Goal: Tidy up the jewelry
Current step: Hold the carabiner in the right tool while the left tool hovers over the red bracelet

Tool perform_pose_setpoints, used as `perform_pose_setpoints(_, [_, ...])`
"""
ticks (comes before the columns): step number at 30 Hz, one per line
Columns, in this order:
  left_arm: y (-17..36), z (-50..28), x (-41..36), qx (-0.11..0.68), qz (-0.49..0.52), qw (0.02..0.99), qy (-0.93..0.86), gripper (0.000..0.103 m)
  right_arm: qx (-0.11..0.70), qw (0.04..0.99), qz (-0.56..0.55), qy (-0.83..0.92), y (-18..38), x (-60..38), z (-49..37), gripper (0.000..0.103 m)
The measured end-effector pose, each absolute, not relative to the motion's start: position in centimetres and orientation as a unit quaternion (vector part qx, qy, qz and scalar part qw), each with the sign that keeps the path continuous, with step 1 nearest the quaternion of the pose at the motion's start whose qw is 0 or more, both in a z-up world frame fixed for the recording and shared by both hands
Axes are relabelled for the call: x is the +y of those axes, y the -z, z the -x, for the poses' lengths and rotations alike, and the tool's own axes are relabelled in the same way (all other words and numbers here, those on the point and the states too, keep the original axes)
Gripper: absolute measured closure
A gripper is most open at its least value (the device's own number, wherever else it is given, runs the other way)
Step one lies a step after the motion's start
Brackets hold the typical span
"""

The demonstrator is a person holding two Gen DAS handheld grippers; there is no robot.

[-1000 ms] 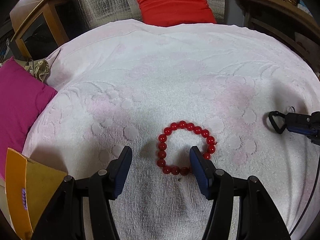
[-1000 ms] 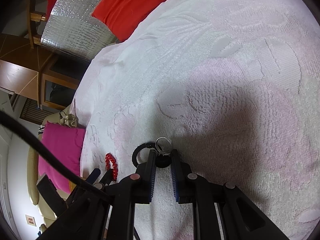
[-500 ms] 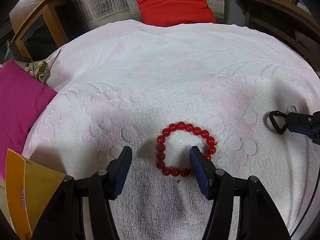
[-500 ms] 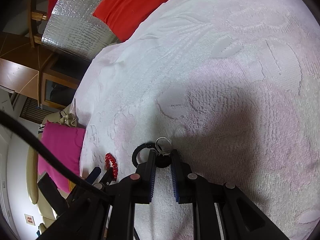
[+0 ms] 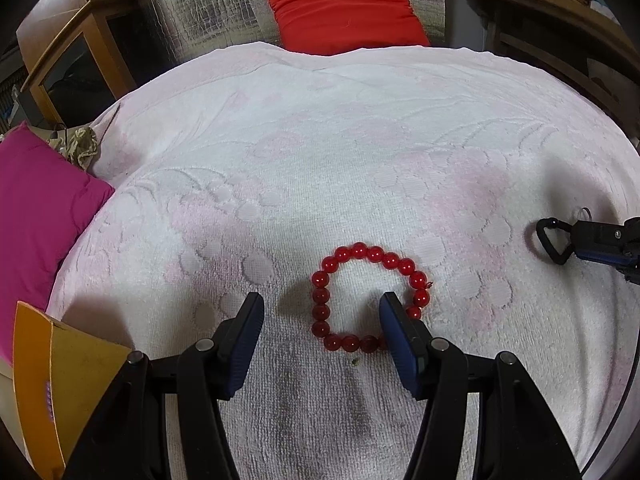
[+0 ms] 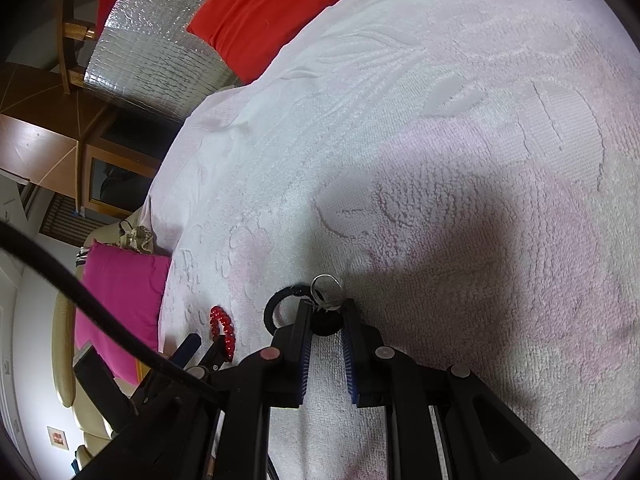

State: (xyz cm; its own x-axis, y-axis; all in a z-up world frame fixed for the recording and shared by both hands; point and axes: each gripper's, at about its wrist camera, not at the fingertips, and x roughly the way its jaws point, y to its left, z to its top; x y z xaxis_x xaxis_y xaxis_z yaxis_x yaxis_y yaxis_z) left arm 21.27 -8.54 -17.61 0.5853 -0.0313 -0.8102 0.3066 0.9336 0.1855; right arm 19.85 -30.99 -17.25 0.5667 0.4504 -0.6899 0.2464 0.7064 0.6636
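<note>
A bracelet [image 5: 370, 298] of round, glossy red beads lies as a closed loop on the white towel [image 5: 320, 160]. The left gripper [image 5: 320, 316] stands open, its right finger over the loop's near side. The right gripper [image 6: 326, 312] is clenched on a black keyring [image 6: 286, 302] off to the bracelet's right.

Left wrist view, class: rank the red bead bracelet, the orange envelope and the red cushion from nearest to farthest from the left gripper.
1. red bead bracelet, on the towel, at the left gripper tips.
2. orange envelope, at the lower left edge.
3. red cushion, far off at the top.
</note>
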Motion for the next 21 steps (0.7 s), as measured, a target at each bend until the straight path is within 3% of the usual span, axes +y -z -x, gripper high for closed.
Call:
perform_pose_setpoints(13, [17.5,-21.7,-6.4,0.485,-0.056,0.854,0.179,0.042,0.462,0.800,-0.378,-0.064,17.3,-31.1,-19.9,0.086])
perform_pose_setpoints(21, [17.3,-19.5,-7.7,0.503,-0.080,0.824,0.250,0.042,0.462,0.800,-0.378,-0.063,17.2,-31.1,-19.9,0.086])
